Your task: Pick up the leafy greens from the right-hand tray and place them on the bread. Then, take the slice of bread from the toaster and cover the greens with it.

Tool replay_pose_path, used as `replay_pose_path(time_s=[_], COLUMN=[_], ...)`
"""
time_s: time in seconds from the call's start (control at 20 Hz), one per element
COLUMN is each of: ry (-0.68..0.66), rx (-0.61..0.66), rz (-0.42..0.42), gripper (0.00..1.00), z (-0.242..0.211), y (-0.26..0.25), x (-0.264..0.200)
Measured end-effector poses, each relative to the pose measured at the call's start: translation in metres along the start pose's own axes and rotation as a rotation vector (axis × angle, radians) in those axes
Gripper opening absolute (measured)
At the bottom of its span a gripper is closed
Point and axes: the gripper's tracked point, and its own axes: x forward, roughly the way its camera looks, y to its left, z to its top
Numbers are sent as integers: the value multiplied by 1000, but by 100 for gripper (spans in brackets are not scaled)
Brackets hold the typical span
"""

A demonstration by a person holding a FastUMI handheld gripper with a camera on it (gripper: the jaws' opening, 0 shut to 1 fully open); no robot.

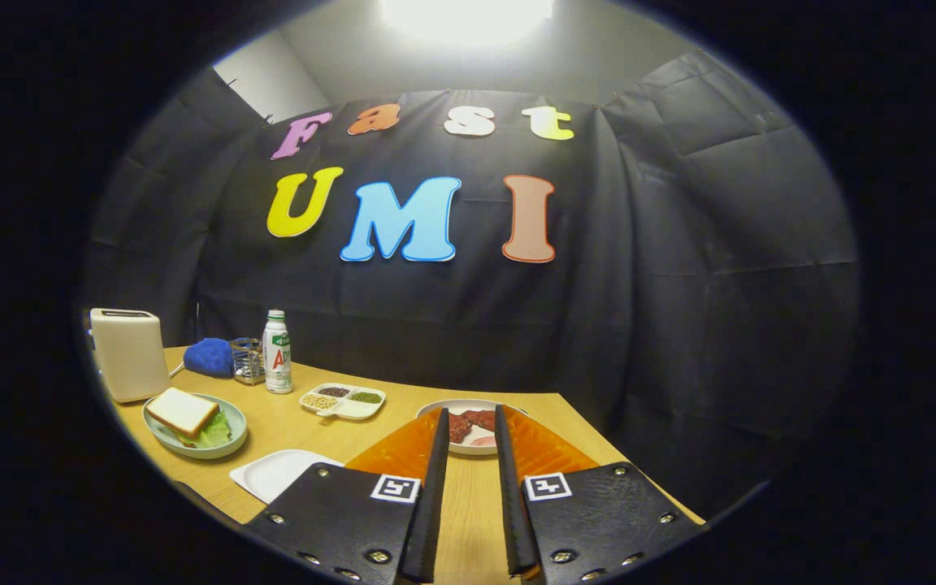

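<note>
Currently the gripper (471, 422) is empty, its fingers parted by a narrow gap above the wooden table (314, 426); the green plate (161, 431) lies well left of the fingers, beside the toaster (128, 353); on that plate a bread slice (183, 411) covers the leafy greens (214, 431); beyond the fingertips sits a white plate of meat (468, 447).

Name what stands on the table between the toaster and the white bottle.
In the gripper view, a blue cloth-like bundle and a small clear glass holder sit between the toaster and the bottle. The gripper hangs open, holding nothing.
</note>
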Motion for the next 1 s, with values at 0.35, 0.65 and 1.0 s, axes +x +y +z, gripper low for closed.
replay_pose_path(time_s=[0.35, 0.65, 1.0], ry=[27, 9, -1], rx=[52, 26, 65], rz=[-29, -97, -54], gripper=[33, 33, 33], z=[-12, -16, -25], y=[-86, -149, -169], x=[16, 25, 26])
